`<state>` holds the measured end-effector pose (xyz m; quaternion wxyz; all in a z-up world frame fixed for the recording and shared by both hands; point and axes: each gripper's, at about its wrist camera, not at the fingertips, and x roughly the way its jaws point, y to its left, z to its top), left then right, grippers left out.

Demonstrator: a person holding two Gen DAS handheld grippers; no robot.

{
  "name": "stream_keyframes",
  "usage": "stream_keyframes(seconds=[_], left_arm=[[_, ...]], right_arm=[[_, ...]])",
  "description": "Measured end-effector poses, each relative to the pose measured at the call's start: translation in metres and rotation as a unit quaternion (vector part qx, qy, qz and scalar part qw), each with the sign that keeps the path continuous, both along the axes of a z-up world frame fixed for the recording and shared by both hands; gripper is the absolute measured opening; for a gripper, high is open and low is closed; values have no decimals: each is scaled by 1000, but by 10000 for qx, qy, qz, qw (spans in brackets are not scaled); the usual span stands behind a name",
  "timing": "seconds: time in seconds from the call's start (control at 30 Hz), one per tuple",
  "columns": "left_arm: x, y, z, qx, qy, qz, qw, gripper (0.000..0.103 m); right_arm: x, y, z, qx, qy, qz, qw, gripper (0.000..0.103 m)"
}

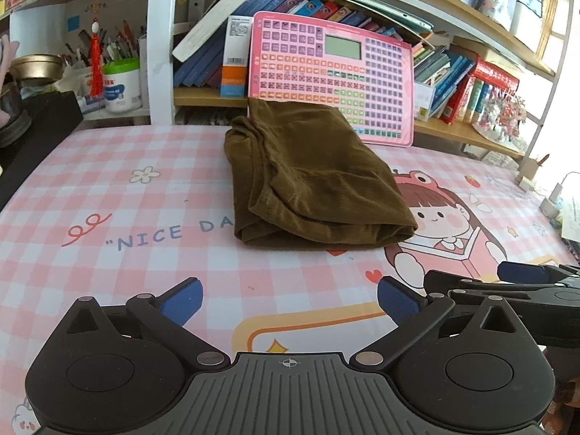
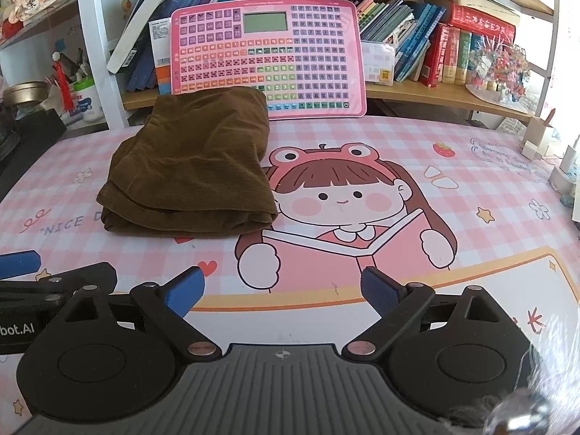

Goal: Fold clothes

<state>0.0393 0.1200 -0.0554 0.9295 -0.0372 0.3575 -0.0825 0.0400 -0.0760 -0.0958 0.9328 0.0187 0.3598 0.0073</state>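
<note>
While the folded garment (image 1: 311,177) lies apart, both grippers (image 1: 288,299) (image 2: 281,290) hover side by side, fingers spread empty.

Olive-brown folded garment (image 1: 311,177) (image 2: 192,166), one plain colour, no print. Under it a pink-and-white checked desk mat (image 1: 127,195) (image 2: 417,137) with a cartoon girl in pink, brown hair, and grey-blue "NICE DA" lettering. At the mat's far edge, a pink learning board (image 1: 333,72) (image 2: 268,58) with purple, orange and green keys. Blue pads (image 1: 181,299) (image 2: 185,291) on black grippers.
</note>
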Motion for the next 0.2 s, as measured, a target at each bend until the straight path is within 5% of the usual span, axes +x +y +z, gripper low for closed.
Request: stream_keyframes(seconds=[0.2], left_arm=[[-2,-2,-1,-29,-4,-7,10000,103]], right_arm=[[-3,-2,0,-15,2,-39,10000,94]])
